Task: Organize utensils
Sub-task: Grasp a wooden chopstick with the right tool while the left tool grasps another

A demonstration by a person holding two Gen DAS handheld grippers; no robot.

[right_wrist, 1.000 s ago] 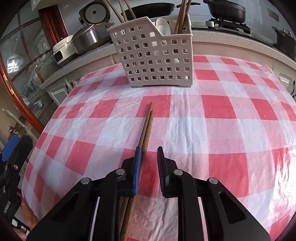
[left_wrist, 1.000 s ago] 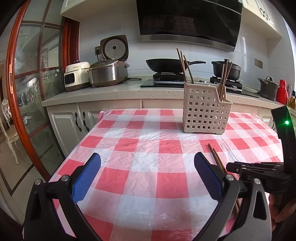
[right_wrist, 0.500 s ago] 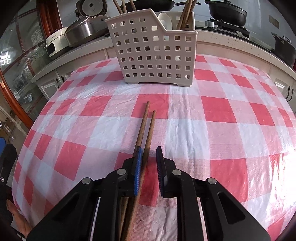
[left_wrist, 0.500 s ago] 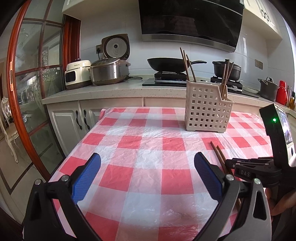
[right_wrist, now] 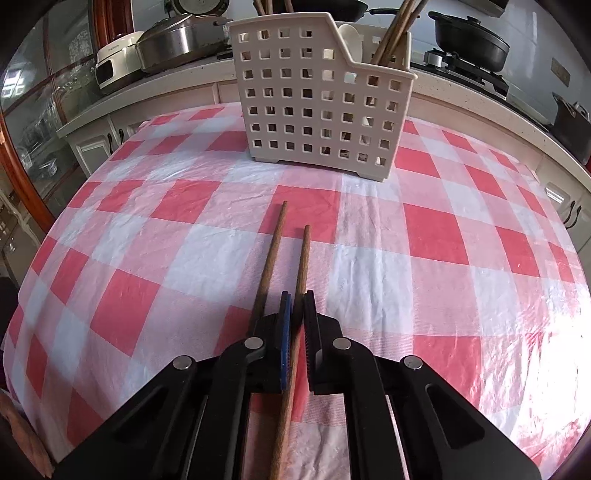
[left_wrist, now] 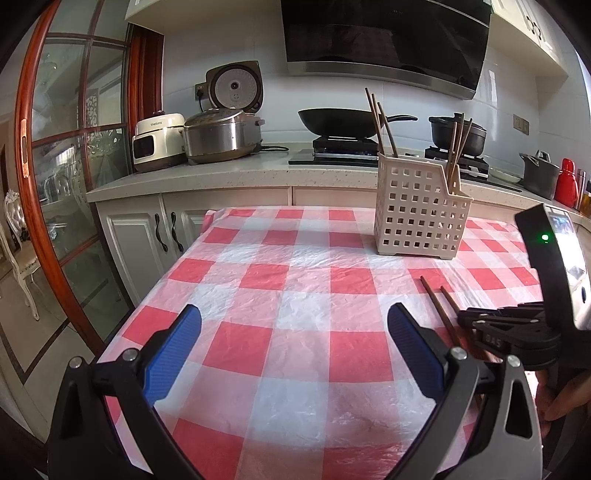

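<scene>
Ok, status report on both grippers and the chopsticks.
Left gripper open, empty. Right gripper shut on one chopstick; second chopstick loose alongside. Path to utensil basket clear.

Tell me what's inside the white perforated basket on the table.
The basket holds upright wooden chopsticks and a white spoon. Its walls cover their lower ends, apart from glimpses through the holes.

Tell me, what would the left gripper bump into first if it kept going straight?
Probably the checked tablecloth. The left gripper tilts down with open, empty jaws, nothing lying ahead. The basket and chopsticks sit off to its right.
</scene>
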